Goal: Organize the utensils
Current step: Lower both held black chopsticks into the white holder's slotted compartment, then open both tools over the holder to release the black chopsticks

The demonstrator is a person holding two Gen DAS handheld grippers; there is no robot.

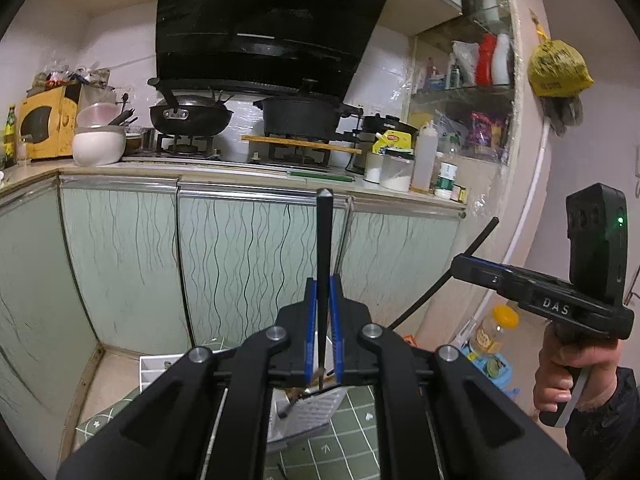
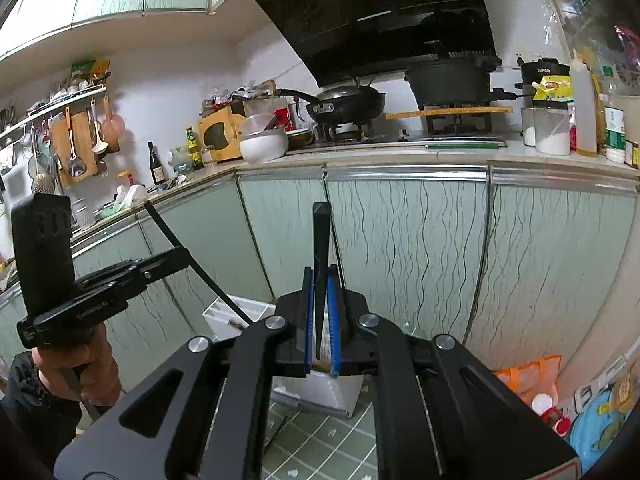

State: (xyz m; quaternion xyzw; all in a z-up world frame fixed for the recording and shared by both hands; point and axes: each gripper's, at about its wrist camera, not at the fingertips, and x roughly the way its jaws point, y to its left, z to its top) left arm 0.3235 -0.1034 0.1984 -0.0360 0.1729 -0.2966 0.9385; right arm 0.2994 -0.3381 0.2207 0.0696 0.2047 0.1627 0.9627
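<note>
Left wrist: claw [image 1: 323, 320] clamping chopstick [image 1: 322, 248].

Matt black chopstick [image 1: 322, 248], glossy hood [image 1: 264, 20] (glassy), wooden board [image 1: 300, 144]

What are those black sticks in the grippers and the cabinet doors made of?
The sticks: probably matte black plastic or lacquered wood, since they are dull, tapered and square-ended. The cabinet doors: apparently glossy pale-green patterned glass or laminate in shiny metal frames.
</note>
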